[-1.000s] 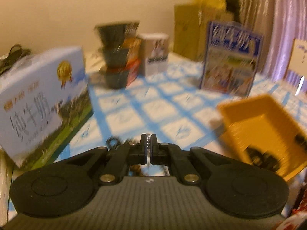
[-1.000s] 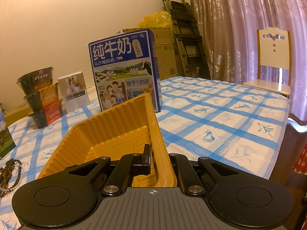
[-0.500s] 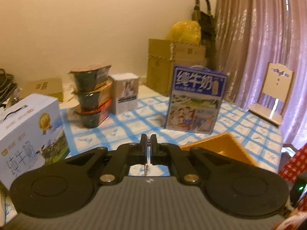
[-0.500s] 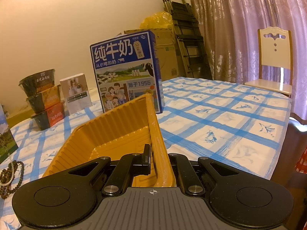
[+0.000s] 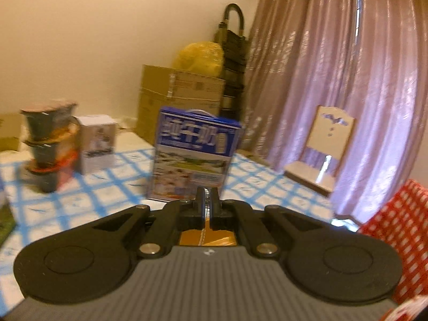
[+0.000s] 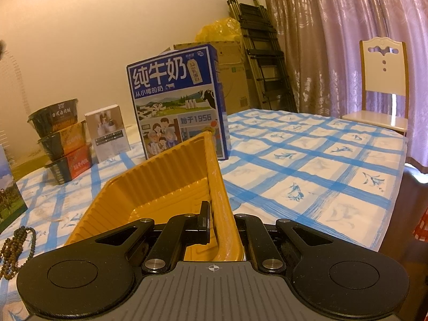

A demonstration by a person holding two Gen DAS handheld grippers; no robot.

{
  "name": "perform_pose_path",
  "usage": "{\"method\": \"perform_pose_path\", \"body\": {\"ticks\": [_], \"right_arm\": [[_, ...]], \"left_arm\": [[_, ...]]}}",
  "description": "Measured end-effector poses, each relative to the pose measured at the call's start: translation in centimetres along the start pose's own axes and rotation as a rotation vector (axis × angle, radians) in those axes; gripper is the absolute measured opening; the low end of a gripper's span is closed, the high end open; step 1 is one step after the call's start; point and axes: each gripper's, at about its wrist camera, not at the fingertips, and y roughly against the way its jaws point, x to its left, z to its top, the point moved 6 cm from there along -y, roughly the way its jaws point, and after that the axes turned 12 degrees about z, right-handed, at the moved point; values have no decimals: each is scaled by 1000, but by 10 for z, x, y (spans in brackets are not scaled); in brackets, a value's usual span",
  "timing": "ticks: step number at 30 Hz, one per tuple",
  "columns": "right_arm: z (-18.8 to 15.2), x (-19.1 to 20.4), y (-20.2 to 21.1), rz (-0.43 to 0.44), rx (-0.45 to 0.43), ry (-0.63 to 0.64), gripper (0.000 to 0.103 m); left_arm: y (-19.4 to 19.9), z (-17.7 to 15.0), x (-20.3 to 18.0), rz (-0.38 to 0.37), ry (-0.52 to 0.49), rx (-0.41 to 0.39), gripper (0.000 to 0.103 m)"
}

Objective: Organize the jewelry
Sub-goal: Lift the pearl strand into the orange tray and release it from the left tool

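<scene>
Fingers [image 5: 200, 205] of the left gripper clench a thin silver chain [image 5: 205, 205] above the yellow tray [image 6: 165, 176]. Right fingers [image 6: 204, 220] grasp the tray's rim; a brown bead strand [image 6: 16, 248] lies on the worktop [image 6: 307, 165]

Cream wall [image 6: 107, 26] ahead; pink curtains [image 6: 347, 40] right; white chair [image 6: 382, 80] before them; folded ladder [image 6: 256, 53] in corner; warm, dim light.

Tray [image 6: 171, 179] – ribbed glossy plastic; tablecloth [image 6: 307, 160] – matt cloth.

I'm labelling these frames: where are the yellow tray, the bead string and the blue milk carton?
yellow tray [image 6: 160, 176]: right wrist view, ribbed inner wall.
bead string [image 6: 16, 243]: right wrist view, loop at left edge.
blue milk carton [image 6: 174, 101]: right wrist view, printed front face.
</scene>
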Motion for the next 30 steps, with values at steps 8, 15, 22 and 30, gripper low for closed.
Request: {"method": "perform_pose_path", "body": {"ticks": [8, 15, 22, 30], "right_arm": [[3, 5, 0, 4, -2, -4, 7], [3, 5, -1, 5, -2, -5, 7], [4, 6, -1, 5, -1, -7, 7], [4, 5, -2, 5, 0, -8, 7]], "left_arm": [[-49, -16, -37, -100, 100, 69, 2], [-91, -67, -44, -95, 188, 230, 2], [-122, -130, -40, -55, 222, 413, 2], [-119, -151, -20, -2, 257, 429, 13]]}}
